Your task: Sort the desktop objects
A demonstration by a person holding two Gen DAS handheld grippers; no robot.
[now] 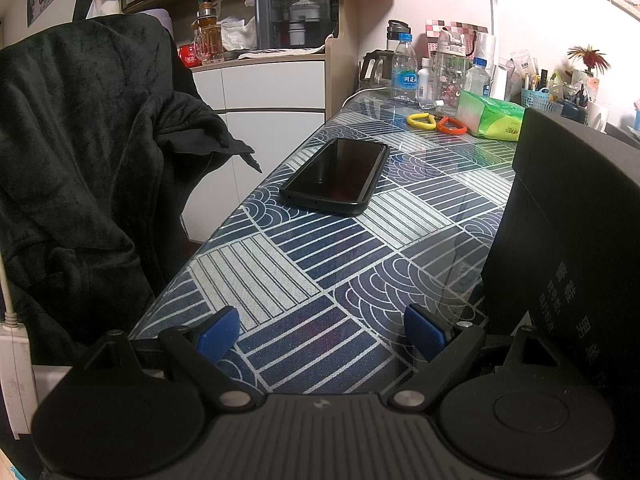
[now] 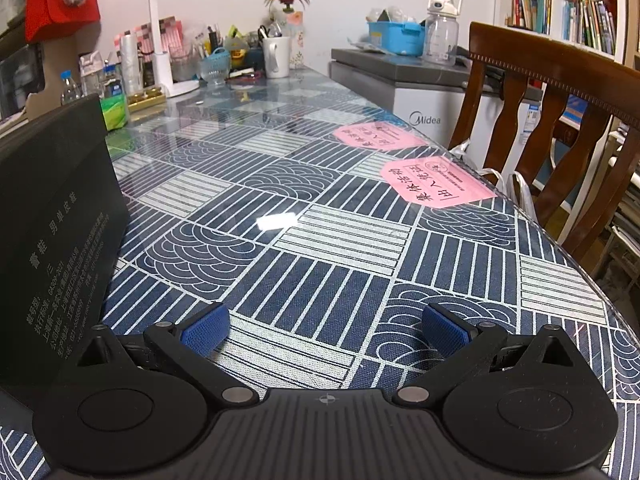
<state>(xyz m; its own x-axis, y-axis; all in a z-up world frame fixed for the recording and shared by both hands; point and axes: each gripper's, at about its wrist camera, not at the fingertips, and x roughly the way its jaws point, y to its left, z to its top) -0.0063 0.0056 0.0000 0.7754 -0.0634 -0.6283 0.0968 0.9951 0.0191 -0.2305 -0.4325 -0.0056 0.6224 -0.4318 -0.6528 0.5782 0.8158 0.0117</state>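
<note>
Patterned blue-and-white cloth under glass covered the table [image 2: 320, 184], and sorting looked barely begun. Both the left gripper [image 1: 322, 334] and right gripper [image 2: 326, 328] hovered low with jaws wide, holding nothing. Loose on the table lay a black phone [image 1: 338, 176] at twelve o'clock of the left gripper, with yellow and orange clips [image 1: 436, 122] beyond at one o'clock. A black box [image 1: 568, 224], probably the destination, stood between the grippers

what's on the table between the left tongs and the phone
Nothing: in the left wrist view only bare patterned tablecloth lies between the open left tongs and the phone.
</note>
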